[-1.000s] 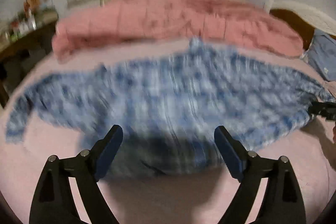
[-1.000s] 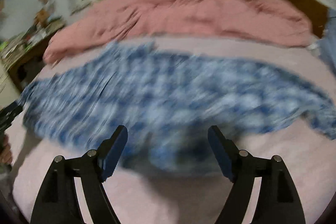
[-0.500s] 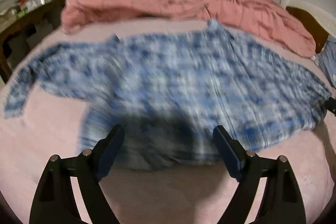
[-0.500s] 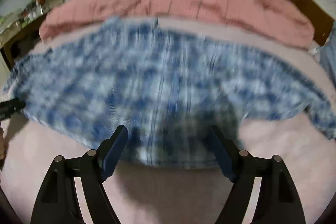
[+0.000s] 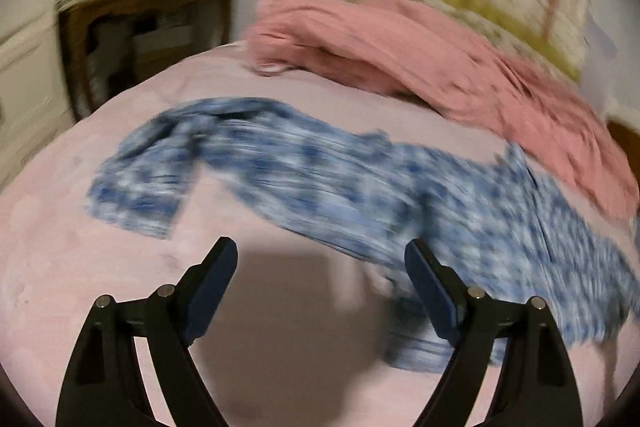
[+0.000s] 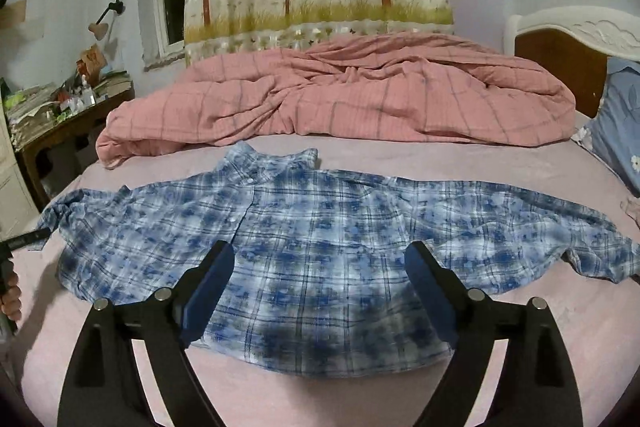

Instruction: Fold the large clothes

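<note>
While the shirt (image 6: 320,247) lies spread on the bed (image 6: 500,163), we see both hand-held grippers, left (image 5: 320,267) and right (image 6: 320,271), gaping empty, the right's jaws just widened.

Your left gripper (image 5: 320,267) hangs over bare pink sheet (image 5: 80,267), jaws wide apart with nothing between them. The blue plaid shirt (image 5: 320,179) lies blurred ahead and to the right, its sleeve (image 5: 160,167) stretching left, the pink quilt (image 5: 440,67) bunched behind it.
</note>
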